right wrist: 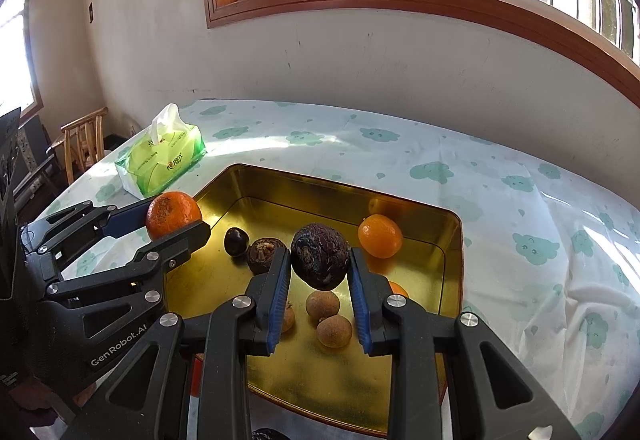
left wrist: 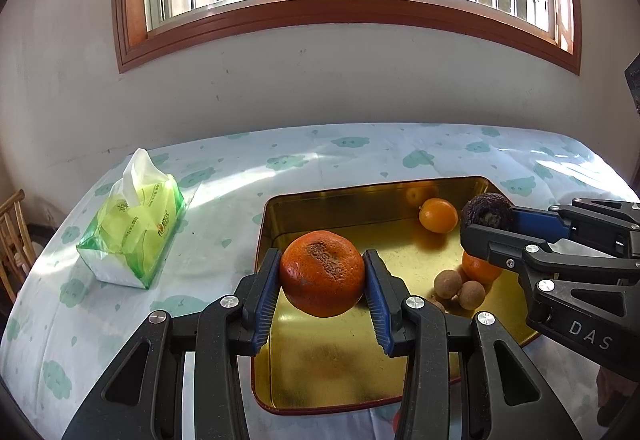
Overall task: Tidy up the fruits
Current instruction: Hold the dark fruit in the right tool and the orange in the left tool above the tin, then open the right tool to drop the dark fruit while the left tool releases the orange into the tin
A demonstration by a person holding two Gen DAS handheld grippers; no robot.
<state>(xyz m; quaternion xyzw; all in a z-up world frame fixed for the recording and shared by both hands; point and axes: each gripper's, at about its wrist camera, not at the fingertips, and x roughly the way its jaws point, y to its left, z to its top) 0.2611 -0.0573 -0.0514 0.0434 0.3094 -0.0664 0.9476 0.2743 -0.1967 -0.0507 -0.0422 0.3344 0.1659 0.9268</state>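
Observation:
My left gripper [left wrist: 323, 276] is shut on a large orange [left wrist: 322, 273] with a brown scar and holds it above the near left part of the gold tray [left wrist: 360, 196]. It also shows in the right wrist view [right wrist: 173, 214]. My right gripper [right wrist: 319, 260] is shut on a dark wrinkled passion fruit [right wrist: 319, 255], held above the tray [right wrist: 452, 240]. In the tray lie a small orange [right wrist: 380, 235], a second orange [left wrist: 478, 268], several brown longans [right wrist: 334, 330], a dark wrinkled fruit [right wrist: 265, 254] and a small dark round fruit [right wrist: 236, 241].
A green tissue pack [left wrist: 134, 224] lies on the cloud-print tablecloth [left wrist: 360, 156] left of the tray. The table stands against a wall under a window. A wooden chair [right wrist: 82, 140] stands beyond the table's left end.

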